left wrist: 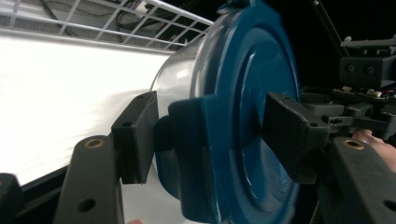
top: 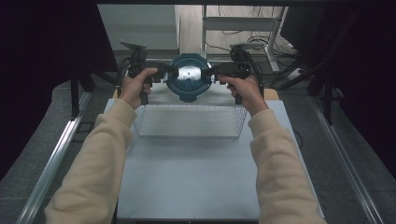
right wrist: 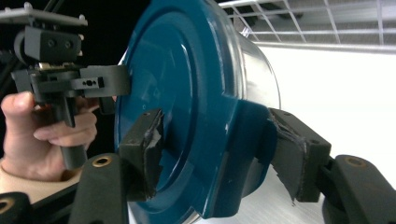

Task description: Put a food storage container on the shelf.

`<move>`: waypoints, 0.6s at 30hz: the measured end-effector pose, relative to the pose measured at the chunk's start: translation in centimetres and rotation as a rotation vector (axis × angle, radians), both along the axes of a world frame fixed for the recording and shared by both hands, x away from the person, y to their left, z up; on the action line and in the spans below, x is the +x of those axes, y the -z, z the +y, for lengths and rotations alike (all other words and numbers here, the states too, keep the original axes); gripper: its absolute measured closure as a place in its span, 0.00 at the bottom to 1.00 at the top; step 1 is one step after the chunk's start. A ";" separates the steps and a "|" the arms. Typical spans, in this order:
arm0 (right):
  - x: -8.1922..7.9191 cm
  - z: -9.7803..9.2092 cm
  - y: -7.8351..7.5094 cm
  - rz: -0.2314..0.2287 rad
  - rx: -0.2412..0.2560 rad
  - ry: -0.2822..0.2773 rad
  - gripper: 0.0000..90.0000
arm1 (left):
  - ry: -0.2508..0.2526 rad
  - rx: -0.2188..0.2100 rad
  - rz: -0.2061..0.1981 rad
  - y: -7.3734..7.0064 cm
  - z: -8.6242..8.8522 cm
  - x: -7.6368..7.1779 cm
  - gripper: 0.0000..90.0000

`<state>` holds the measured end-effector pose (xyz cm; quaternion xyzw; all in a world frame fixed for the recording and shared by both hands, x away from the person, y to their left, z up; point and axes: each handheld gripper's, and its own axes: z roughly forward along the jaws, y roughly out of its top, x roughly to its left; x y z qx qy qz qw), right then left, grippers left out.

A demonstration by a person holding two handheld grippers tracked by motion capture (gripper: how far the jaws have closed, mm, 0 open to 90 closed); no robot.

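The blue-lidded container [top: 189,77] is held above the desk, just beyond the wire basket [top: 189,120]. The left tongs [top: 169,70] are clamped on its left lid clip. The right tongs [top: 209,71] are clamped on the right one.

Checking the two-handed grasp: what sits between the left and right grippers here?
In the high view, the blue-lidded container sits between the left gripper and right gripper, each with jaws clamped on a lid latch.

Place: a lab or test room, rigged for recording.
Work surface: plain white table [top: 201,172], bare but for a wire basket [top: 189,120] near its far edge.
Surround: black curtains [top: 42,56] left and right, metal floor rails [top: 56,154].
Background: loose cables [top: 261,44] beneath a metal frame [top: 243,23].
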<state>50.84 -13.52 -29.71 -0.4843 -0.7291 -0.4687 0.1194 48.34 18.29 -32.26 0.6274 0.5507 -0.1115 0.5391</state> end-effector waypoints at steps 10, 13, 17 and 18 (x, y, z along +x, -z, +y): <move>1.4 0.0 1.5 0.133 0.050 0.074 0.36 | -0.029 -0.020 0.042 0.9 -0.2 0.8 0.41; 1.4 0.0 1.5 0.132 0.049 0.078 0.36 | -0.032 -0.021 0.039 1.0 -0.2 0.8 0.41; 0.9 0.3 1.4 0.105 0.031 0.090 0.30 | -0.053 -0.002 0.011 0.8 -0.4 0.5 0.36; 0.7 0.5 1.3 0.085 0.012 0.095 0.26 | -0.068 0.007 -0.006 0.7 -0.5 0.3 0.33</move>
